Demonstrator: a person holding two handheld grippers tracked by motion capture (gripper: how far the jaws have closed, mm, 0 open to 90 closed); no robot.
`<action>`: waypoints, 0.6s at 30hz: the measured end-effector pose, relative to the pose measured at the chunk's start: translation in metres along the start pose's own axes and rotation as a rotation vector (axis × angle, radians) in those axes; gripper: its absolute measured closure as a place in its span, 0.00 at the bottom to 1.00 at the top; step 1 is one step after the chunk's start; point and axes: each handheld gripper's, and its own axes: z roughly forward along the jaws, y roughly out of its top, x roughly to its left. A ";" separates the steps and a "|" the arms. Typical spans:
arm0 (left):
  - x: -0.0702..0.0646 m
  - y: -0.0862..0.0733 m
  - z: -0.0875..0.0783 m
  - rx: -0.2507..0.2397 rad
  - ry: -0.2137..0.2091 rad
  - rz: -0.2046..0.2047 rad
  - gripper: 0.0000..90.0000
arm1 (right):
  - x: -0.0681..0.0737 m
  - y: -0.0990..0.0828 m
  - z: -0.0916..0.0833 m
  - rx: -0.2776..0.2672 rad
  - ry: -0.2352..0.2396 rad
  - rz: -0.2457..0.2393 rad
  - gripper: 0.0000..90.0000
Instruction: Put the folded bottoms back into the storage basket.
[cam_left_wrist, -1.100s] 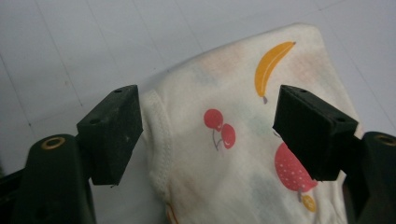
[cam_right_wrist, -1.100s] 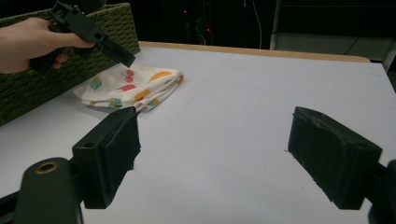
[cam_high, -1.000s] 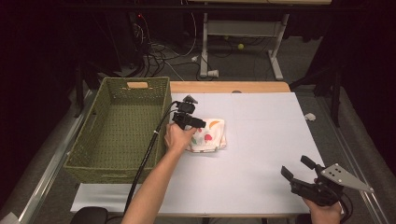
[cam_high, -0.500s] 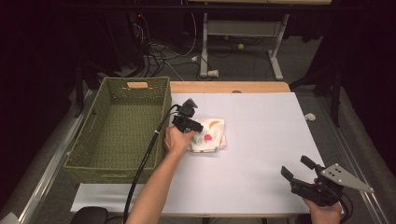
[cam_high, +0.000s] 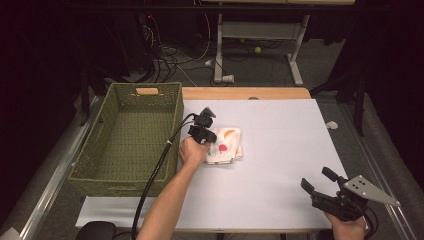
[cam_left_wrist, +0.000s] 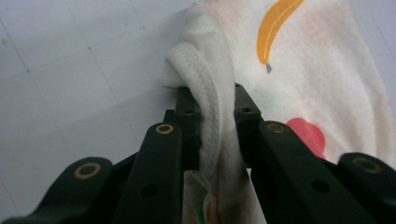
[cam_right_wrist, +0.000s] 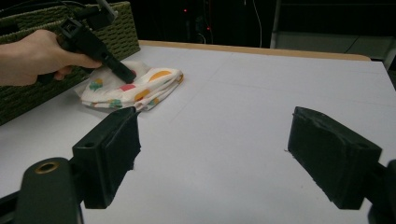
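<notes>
left claw (cam_high: 214, 138): just closed, clamped on hem of folded fruit-print cloth (cam_high: 226, 146), centre frame on bench (cam_high: 280, 150) beside wicker basket (cam_high: 131, 135), likely to lift it | right claw (cam_high: 318, 183): jaws apart, idle lower right

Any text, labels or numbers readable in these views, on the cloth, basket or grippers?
None. The cloth in the left gripper bears only coloured shapes, no letters. The basket, the table and the right gripper bear no label or number that shows.
</notes>
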 end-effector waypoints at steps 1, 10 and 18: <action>-0.001 0.000 -0.003 -0.010 -0.002 0.008 0.84 | 0.000 0.000 0.000 0.001 0.000 0.002 0.19; -0.022 0.003 -0.040 -0.103 -0.019 0.112 0.85 | 0.001 0.000 -0.002 0.000 -0.009 -0.001 0.20; -0.028 0.001 -0.068 -0.148 -0.029 0.184 0.85 | 0.001 -0.001 -0.004 -0.005 -0.018 0.003 0.20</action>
